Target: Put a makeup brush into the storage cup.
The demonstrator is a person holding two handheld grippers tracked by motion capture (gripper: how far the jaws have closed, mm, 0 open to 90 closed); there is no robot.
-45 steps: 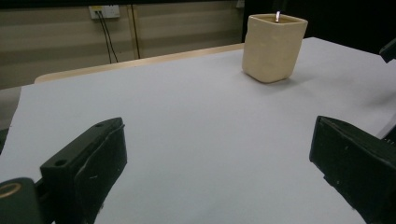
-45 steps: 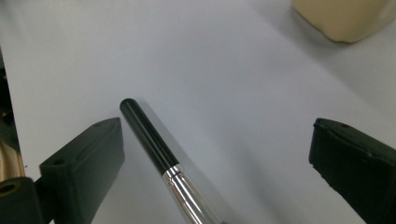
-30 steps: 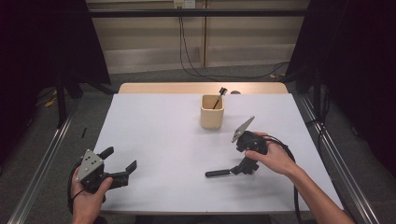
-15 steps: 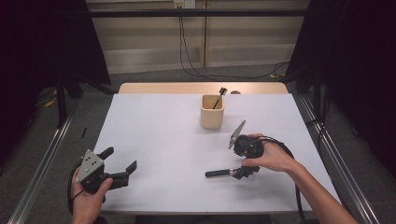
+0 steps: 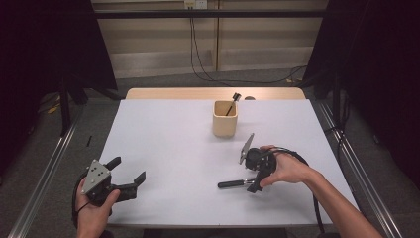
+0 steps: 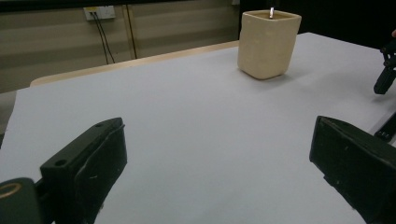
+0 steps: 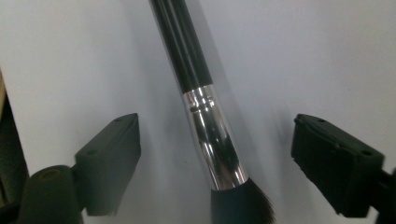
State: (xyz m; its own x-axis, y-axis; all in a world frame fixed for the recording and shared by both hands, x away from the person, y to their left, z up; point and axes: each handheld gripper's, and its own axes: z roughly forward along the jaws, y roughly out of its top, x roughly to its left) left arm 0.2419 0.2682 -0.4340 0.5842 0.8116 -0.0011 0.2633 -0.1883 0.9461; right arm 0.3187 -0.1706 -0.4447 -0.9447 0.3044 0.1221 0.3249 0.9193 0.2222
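Observation:
A black makeup brush (image 5: 230, 184) with a silver ferrule lies flat on the white table (image 5: 173, 139), right of the middle. My right gripper (image 5: 253, 182) points down over its bristle end. In the right gripper view the brush (image 7: 205, 116) lies between the two jaws of the right gripper (image 7: 217, 130). The jaws have just been closing, and both pads still stand apart from the brush. A beige cup (image 5: 225, 119) farther back holds another brush (image 5: 232, 103) upright. Near the front left edge my left gripper (image 5: 127, 169) rests open with nothing in it.
The left gripper view looks across bare table toward the cup (image 6: 268, 44), with the right gripper's jaw (image 6: 385, 74) at its right edge. A wooden strip (image 5: 198, 93) runs along the far table edge. Metal rails (image 5: 47, 173) flank both sides.
My right gripper has sunk a little and shifted slightly left over the brush's bristle end. The left gripper, the cup and the brush on the table have not moved.

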